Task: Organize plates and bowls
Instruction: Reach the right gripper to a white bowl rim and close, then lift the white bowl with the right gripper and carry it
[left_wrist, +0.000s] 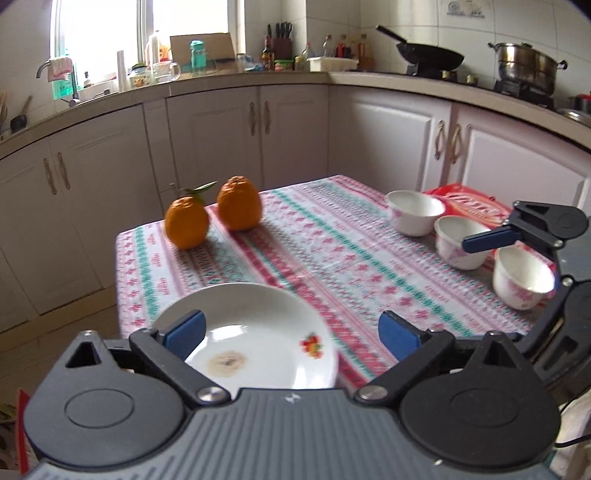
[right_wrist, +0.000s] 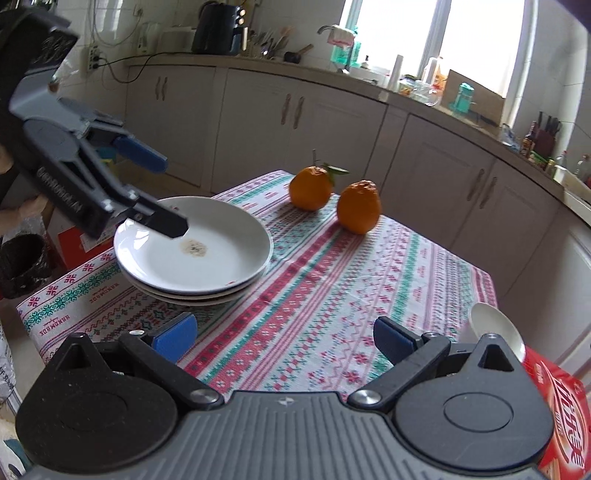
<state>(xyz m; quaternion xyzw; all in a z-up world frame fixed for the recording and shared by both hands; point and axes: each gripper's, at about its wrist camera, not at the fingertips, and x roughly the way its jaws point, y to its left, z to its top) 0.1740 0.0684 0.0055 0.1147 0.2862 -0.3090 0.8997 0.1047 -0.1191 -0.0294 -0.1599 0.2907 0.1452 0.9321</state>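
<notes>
On the patterned tablecloth (right_wrist: 314, 295), right wrist view shows a stack of plates (right_wrist: 192, 254) near the left corner, three deep; left wrist view shows only the top plate (left_wrist: 251, 325), plus three bowls (left_wrist: 458, 240) in a row by the right edge; left gripper (left_wrist: 291, 332) hangs tilted over the stack, jaws spread wide, holding nothing; right gripper (right_wrist: 284, 334) likewise wide and empty, above bare cloth; two oranges (right_wrist: 332, 195) sit at the far edge; middle strip clear.

Daylit from blown-out window (left_wrist: 107, 33); slight blur; fisheye-bent edges.
</notes>
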